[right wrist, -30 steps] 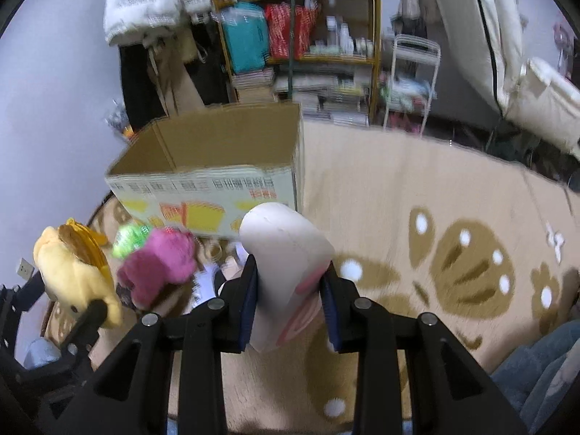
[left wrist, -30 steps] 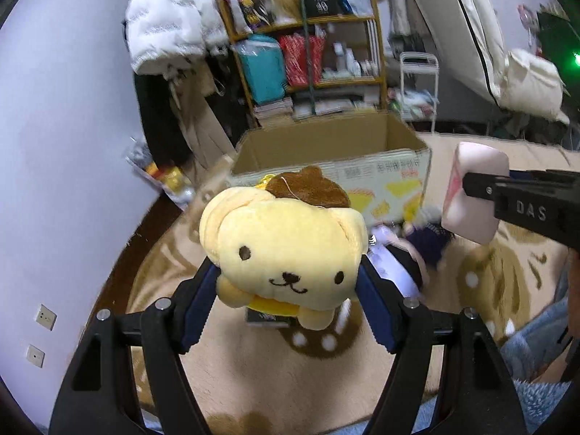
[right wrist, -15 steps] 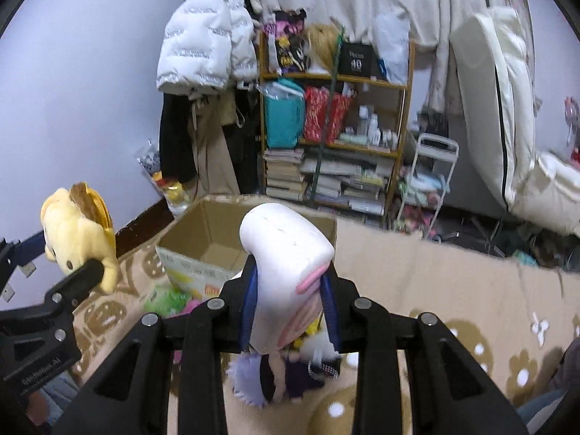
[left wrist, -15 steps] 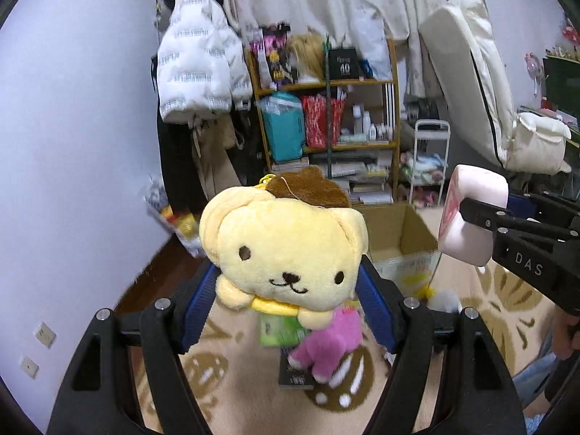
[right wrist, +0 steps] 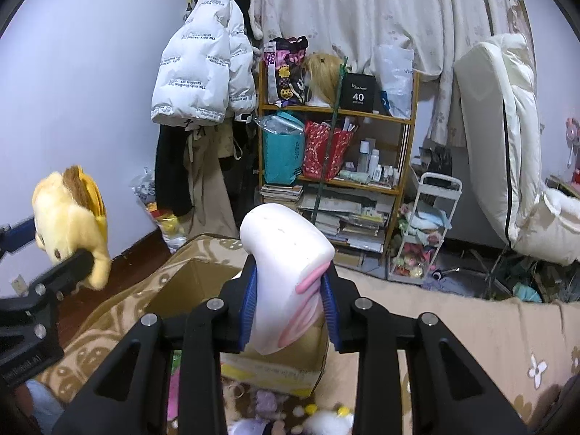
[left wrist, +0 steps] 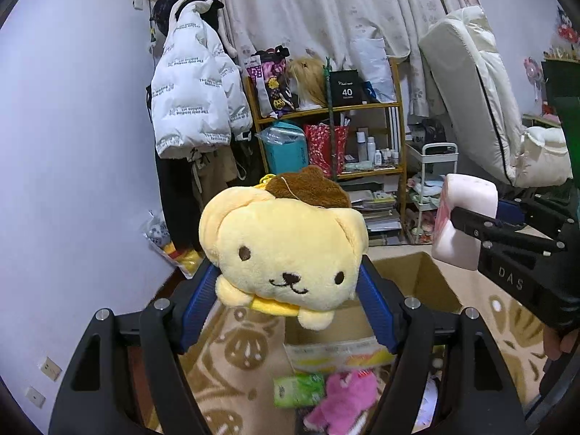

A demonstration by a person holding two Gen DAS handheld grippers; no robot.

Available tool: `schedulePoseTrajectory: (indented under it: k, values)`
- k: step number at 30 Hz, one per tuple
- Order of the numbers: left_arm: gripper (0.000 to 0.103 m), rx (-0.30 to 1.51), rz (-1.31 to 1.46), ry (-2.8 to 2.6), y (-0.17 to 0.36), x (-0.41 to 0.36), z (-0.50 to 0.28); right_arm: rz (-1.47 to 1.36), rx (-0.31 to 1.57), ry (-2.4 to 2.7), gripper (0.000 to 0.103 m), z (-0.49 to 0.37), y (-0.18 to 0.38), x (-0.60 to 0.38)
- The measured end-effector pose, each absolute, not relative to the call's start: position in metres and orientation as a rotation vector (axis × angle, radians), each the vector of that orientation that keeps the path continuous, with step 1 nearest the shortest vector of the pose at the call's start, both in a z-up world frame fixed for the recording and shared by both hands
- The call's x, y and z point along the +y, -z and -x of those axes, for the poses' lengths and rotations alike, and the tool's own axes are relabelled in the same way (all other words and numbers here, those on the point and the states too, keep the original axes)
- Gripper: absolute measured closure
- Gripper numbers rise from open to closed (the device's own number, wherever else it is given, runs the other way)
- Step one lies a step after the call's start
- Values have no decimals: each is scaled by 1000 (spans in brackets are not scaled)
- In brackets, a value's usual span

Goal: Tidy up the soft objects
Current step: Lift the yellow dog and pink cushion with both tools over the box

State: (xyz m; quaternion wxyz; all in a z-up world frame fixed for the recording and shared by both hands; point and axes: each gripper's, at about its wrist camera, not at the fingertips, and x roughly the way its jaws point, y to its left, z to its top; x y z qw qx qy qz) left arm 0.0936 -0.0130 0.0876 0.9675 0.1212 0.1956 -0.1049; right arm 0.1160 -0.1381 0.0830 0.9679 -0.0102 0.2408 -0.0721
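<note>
My left gripper (left wrist: 286, 290) is shut on a yellow dog plush (left wrist: 282, 246) with a brown cap, held in the air above and in front of an open cardboard box (left wrist: 427, 282). My right gripper (right wrist: 290, 301) is shut on a white and pink soft toy (right wrist: 286, 272), held over the box (right wrist: 181, 282). The right gripper and its toy (left wrist: 464, 217) show at the right of the left wrist view. The yellow plush (right wrist: 69, 217) shows at the left of the right wrist view.
A pink plush (left wrist: 344, 398) and a green packet (left wrist: 299, 389) lie on the patterned beige rug (left wrist: 235, 373) before the box. More small plushes (right wrist: 326, 417) lie near it. A cluttered wooden shelf (left wrist: 326, 137), a hanging white jacket (left wrist: 195, 87) and a leaning mattress (left wrist: 471, 90) stand behind.
Both grippers have risen and tilted up with their toys still gripped. The box has dropped lower in both views, and more of the shelf, jacket and curtains shows.
</note>
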Motion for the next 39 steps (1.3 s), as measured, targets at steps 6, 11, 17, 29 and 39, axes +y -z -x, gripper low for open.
schedulePoseTrajectory:
  k: [6,11,17,29,39]
  values:
    - [29,424,-233,241,-76,-22,-121,-3,474,142,67,-134,-73,-142]
    - [29,453,-217,246,-57,-27,-139,-33,477,134,67,-146,-60,-150]
    - [29,498,-223,252,-32,-32,-158,-59,523,130,65,-162,-36,-161]
    - [26,598,-197,273,8,-29,-187,-111,632,93,62,-188,7,-173]
    - [19,678,-197,261,26,-28,-195,-137,706,66,56,-193,21,-176]
